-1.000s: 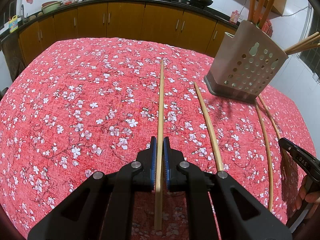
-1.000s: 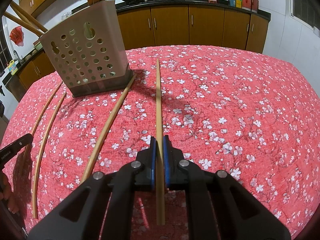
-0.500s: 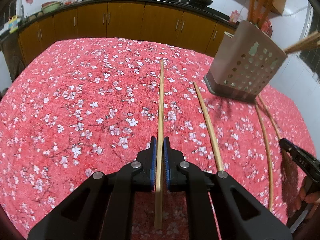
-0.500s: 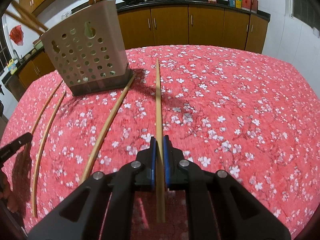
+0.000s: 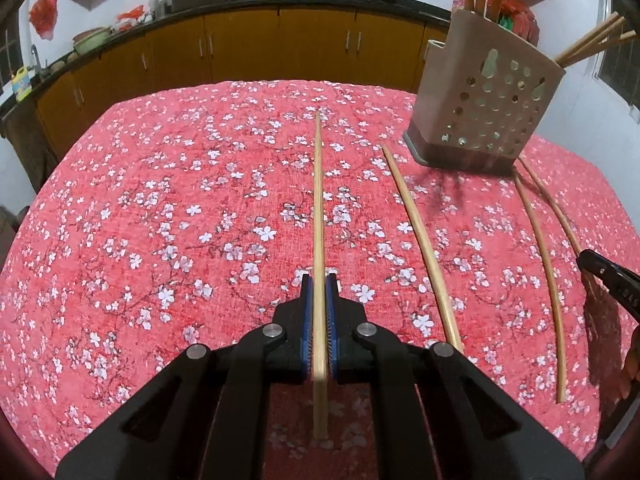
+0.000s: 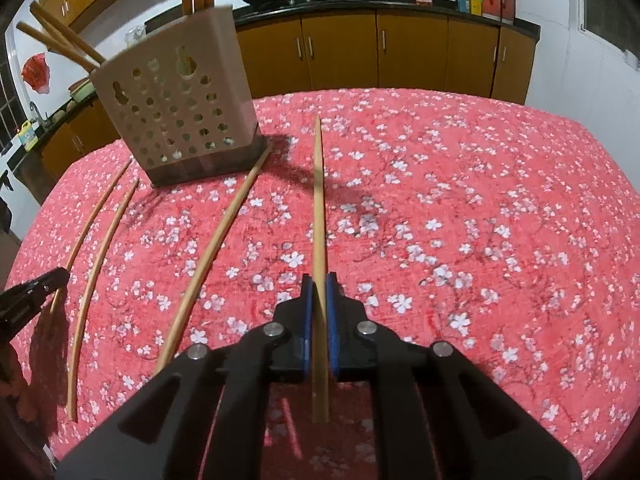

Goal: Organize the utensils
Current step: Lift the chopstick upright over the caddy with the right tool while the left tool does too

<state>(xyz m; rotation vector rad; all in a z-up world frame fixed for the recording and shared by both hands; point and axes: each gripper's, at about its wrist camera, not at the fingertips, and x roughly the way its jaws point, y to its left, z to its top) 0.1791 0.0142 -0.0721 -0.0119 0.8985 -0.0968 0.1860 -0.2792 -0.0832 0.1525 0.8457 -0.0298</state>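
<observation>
My left gripper (image 5: 319, 284) is shut on a long wooden chopstick (image 5: 318, 200) that points straight ahead over the red floral tablecloth (image 5: 160, 220). My right gripper (image 6: 319, 284) is likewise shut on another chopstick (image 6: 319, 200). A beige perforated utensil holder (image 5: 492, 108) (image 6: 180, 120) stands upright at the far side, with several chopsticks sticking out of it. Two loose chopsticks (image 5: 424, 252) (image 5: 540, 264) lie on the cloth between the two grippers. In the right wrist view these loose chopsticks (image 6: 208, 256) (image 6: 100, 280) lie left of the held one.
The right gripper's black tip (image 5: 608, 280) shows at the right edge of the left wrist view. The left gripper's tip (image 6: 36, 292) shows at the left edge of the right wrist view. Brown kitchen cabinets (image 5: 280, 48) with woks run behind the table.
The left wrist view has rolled slightly. Both grippers stay shut on their chopsticks in nearly the same place.
</observation>
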